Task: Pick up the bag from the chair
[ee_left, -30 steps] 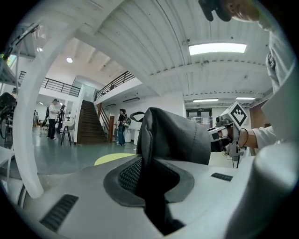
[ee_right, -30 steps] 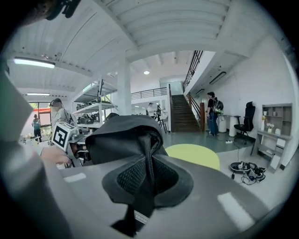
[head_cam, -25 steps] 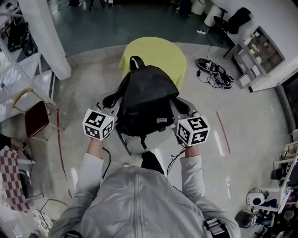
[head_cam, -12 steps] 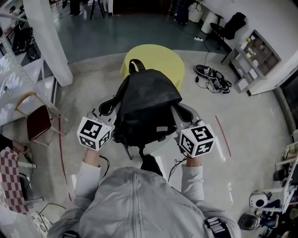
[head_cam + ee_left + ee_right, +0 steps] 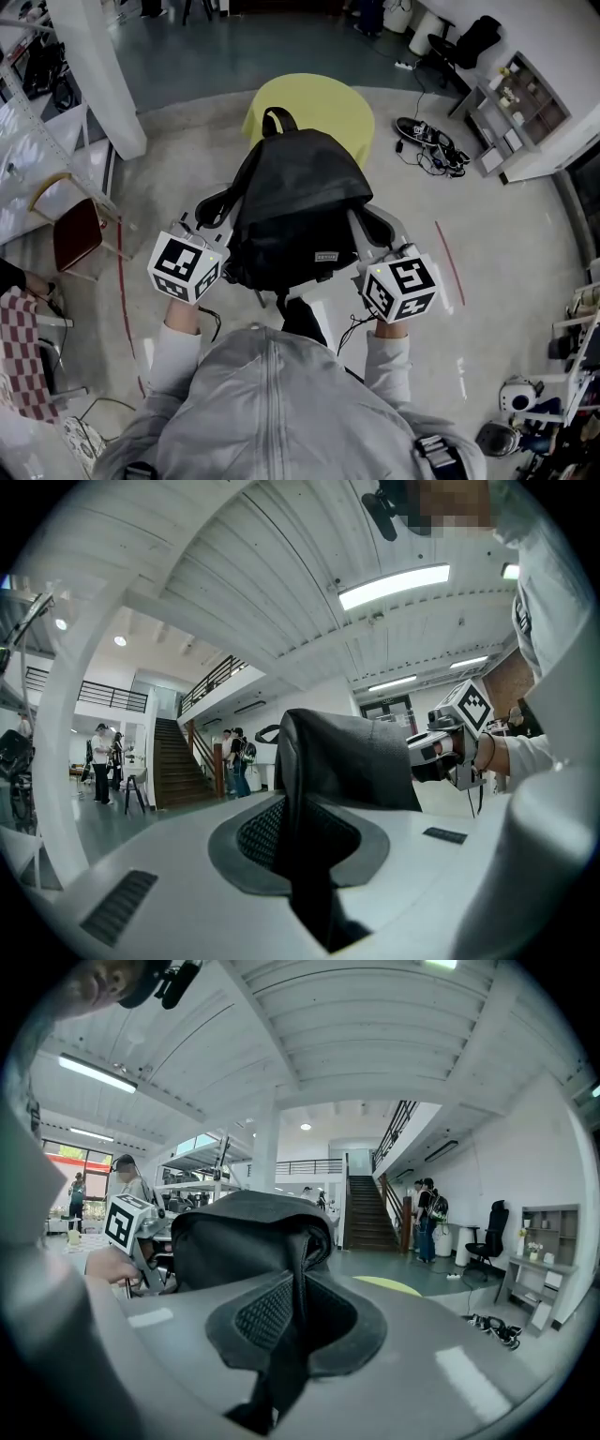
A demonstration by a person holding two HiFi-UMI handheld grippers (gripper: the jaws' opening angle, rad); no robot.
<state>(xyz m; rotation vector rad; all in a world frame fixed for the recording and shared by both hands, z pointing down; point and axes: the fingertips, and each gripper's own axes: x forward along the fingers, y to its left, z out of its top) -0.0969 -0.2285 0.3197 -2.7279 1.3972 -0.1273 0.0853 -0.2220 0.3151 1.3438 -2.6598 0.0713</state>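
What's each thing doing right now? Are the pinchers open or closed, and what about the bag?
left gripper, shut on the bag's fabric.
right gripper, shut on the bag's fabric.
bag, held between both grippers, its top handle sticking up.
chair, mostly hidden under the bag; touching it or not, cannot tell.

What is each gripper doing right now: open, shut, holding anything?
The left gripper is shut on a fold of the black bag.
The right gripper is shut on the same bag, at its other side.
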